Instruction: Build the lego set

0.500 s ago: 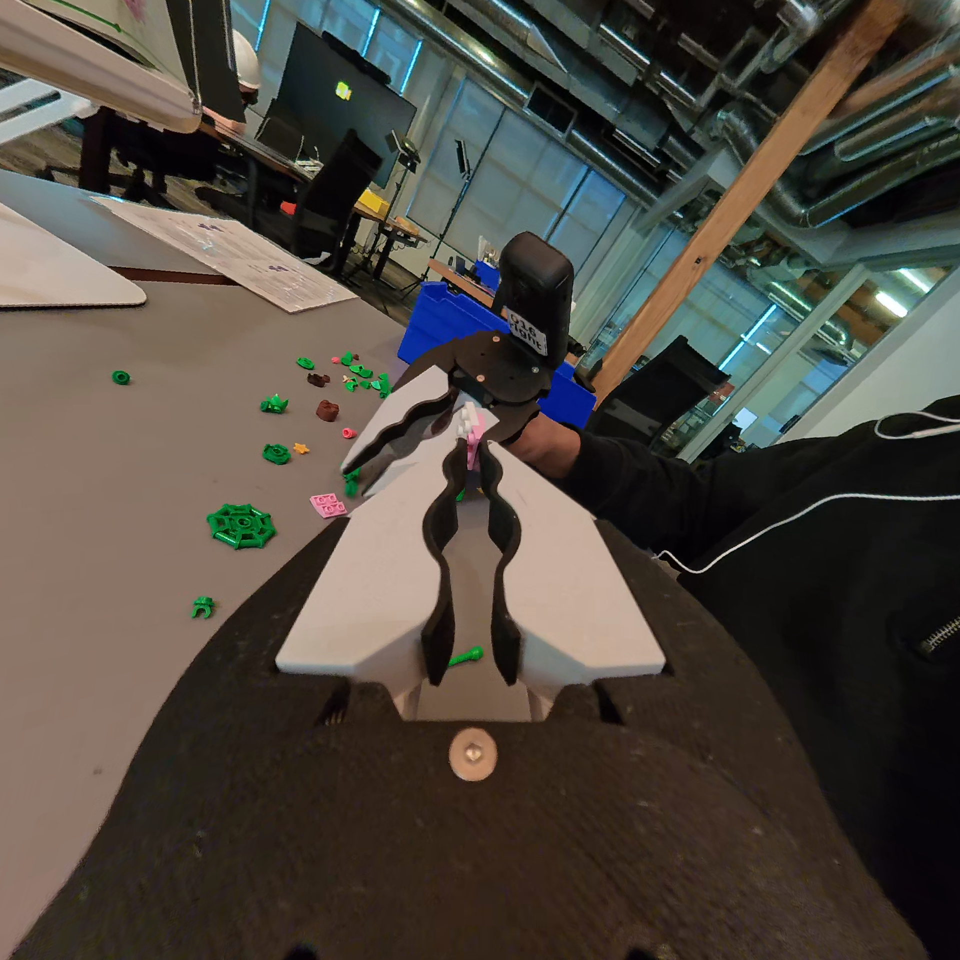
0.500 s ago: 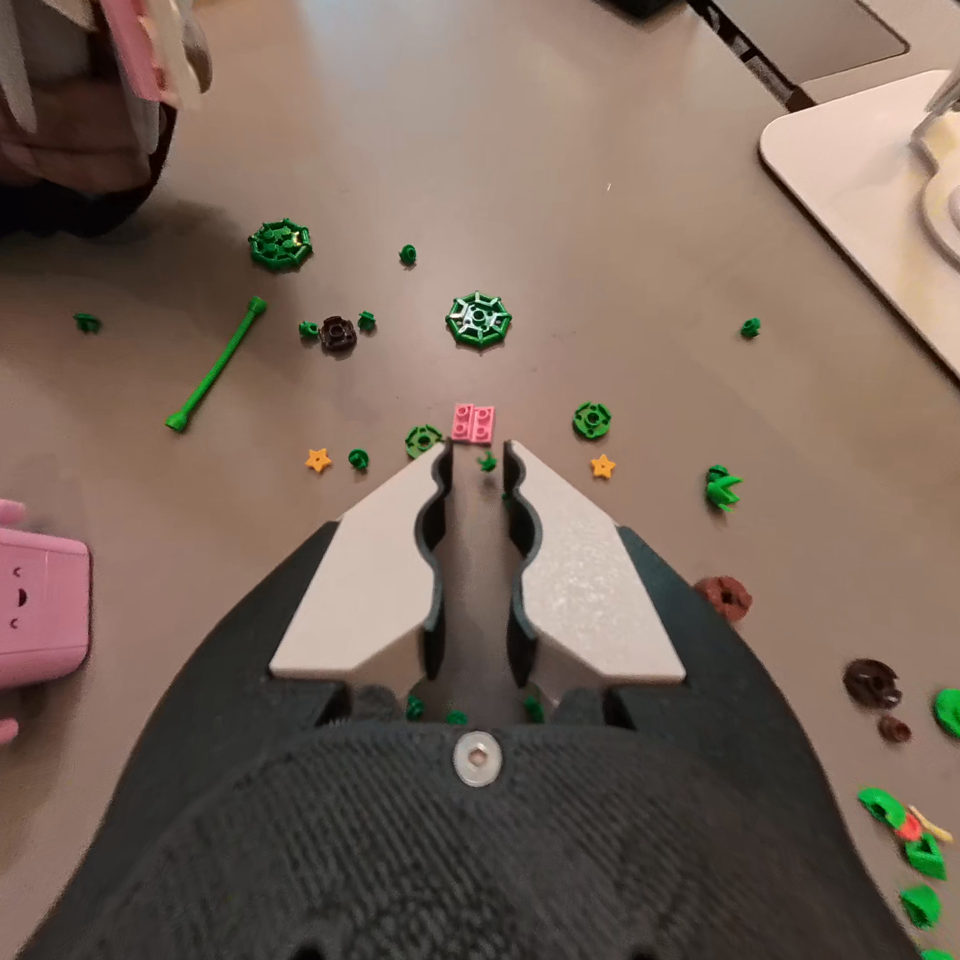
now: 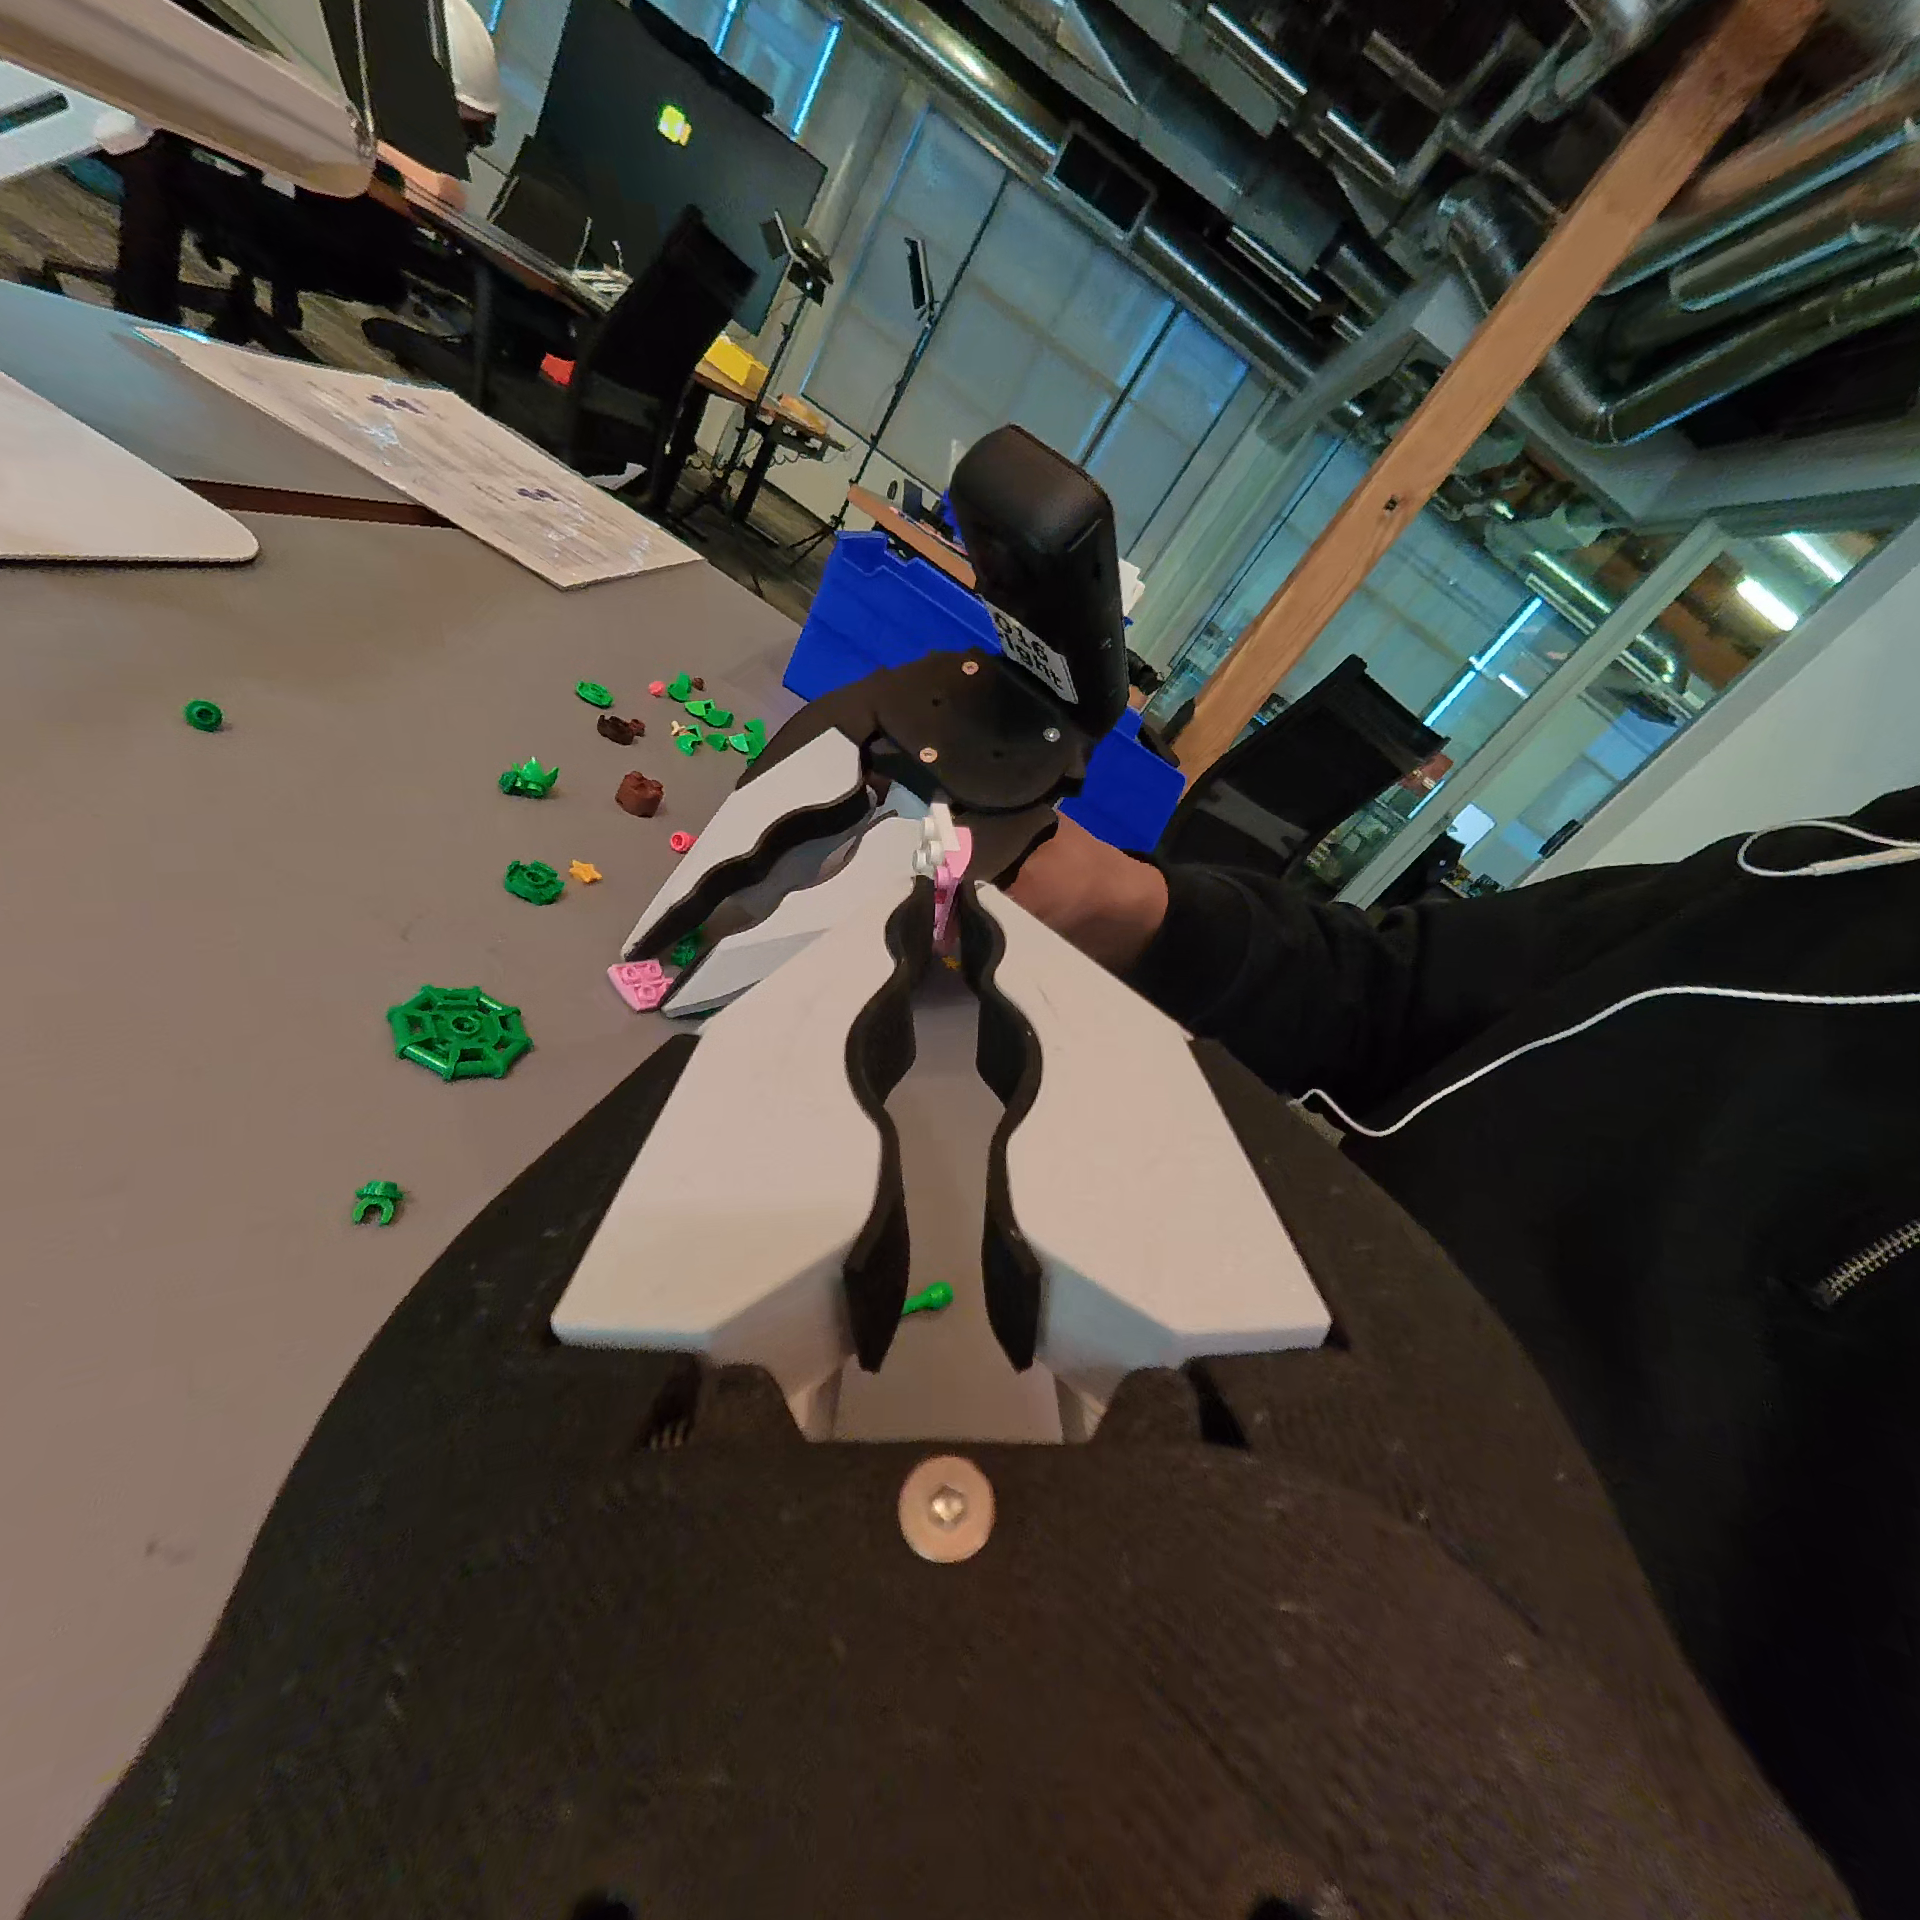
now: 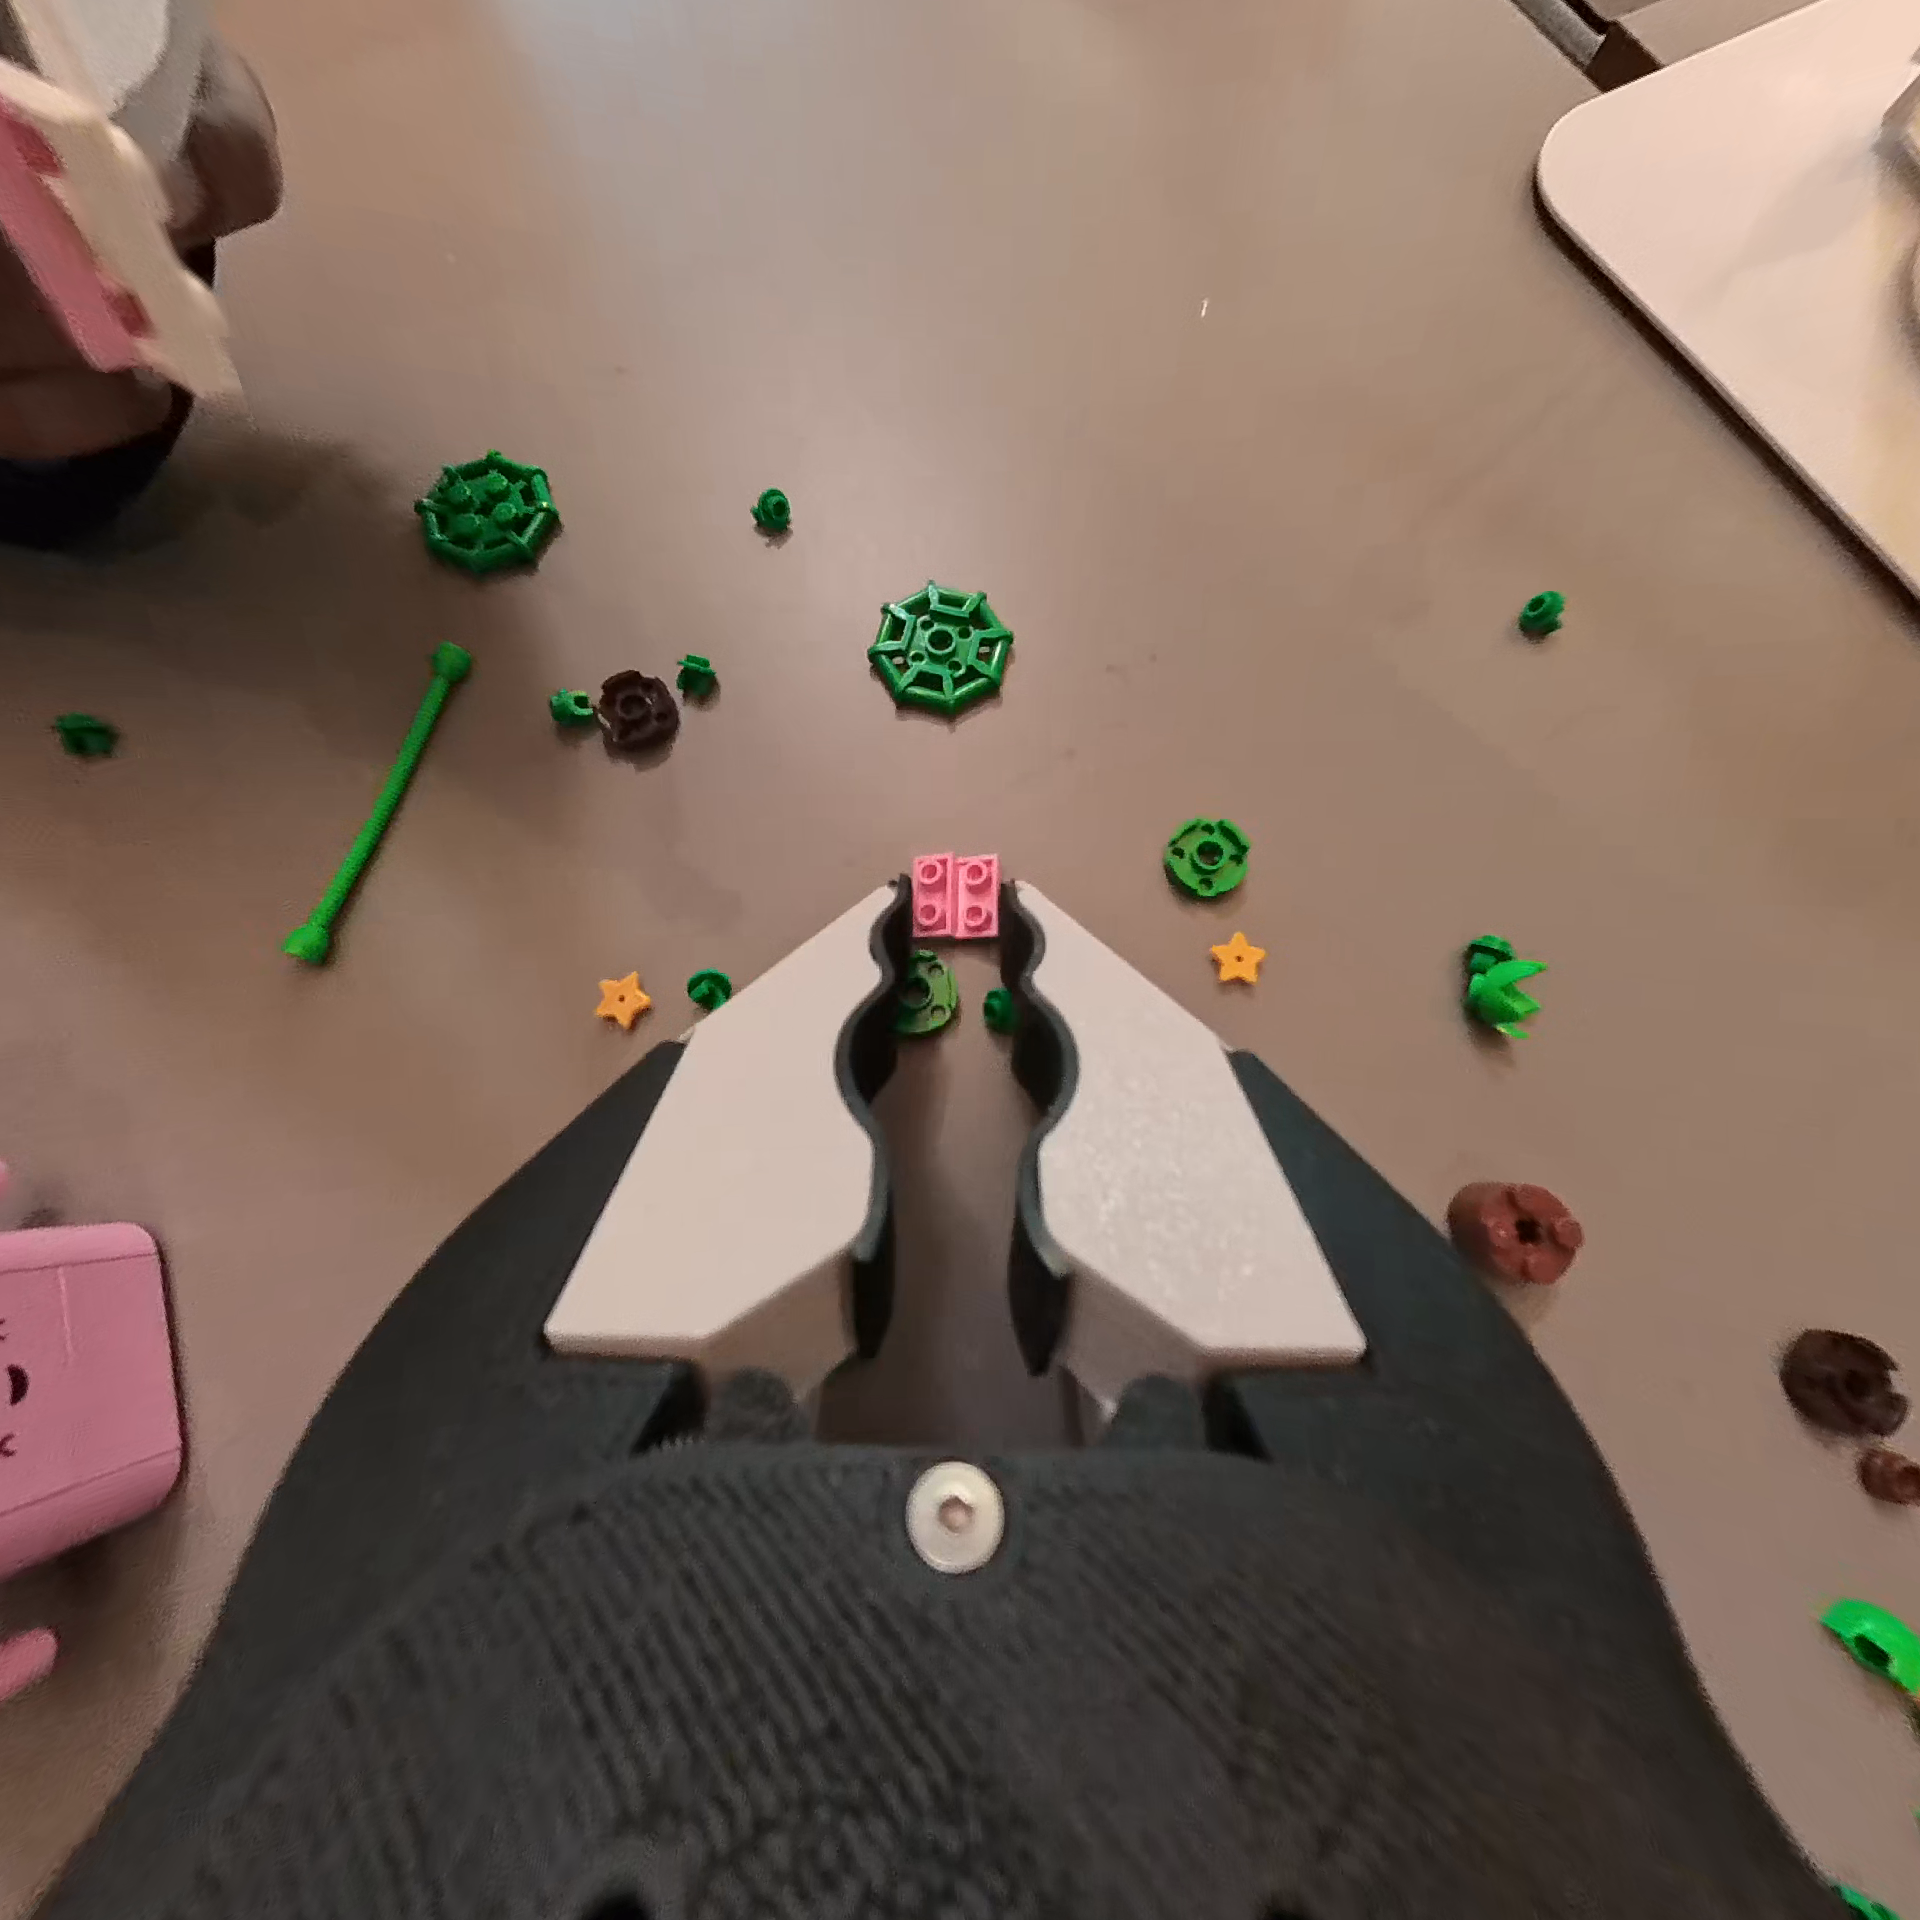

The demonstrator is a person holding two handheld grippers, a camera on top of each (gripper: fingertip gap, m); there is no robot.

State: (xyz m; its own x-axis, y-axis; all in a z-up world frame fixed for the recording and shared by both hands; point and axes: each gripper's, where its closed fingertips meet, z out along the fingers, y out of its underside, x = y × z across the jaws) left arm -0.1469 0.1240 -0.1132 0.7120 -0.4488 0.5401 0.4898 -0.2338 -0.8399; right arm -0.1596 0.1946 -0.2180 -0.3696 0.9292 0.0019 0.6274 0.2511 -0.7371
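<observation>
Right wrist view puts your right gripper (image 4: 954,902) low over the bench (image 4: 1143,416), fingers parted a little wider than the pink hinge plate (image 4: 955,896) that sits between their tips; nothing is gripped yet. You appear to be at the pick-up step. The next move calls for a small, square closure on the plate's two long sides, without dragging it or catching the round green plate (image 4: 925,992) and small green stud (image 4: 997,1008) lying just behind it. The hinge plate is two studded halves side by side, flat, studs up. Your left gripper (image 3: 943,894) is raised off the bench, pinched on a small pink and white assembly (image 3: 943,868). Farther out lie two green web-like discs (image 4: 940,646), orange stars (image 4: 1236,956) and brown round pieces (image 4: 1515,1232).
</observation>
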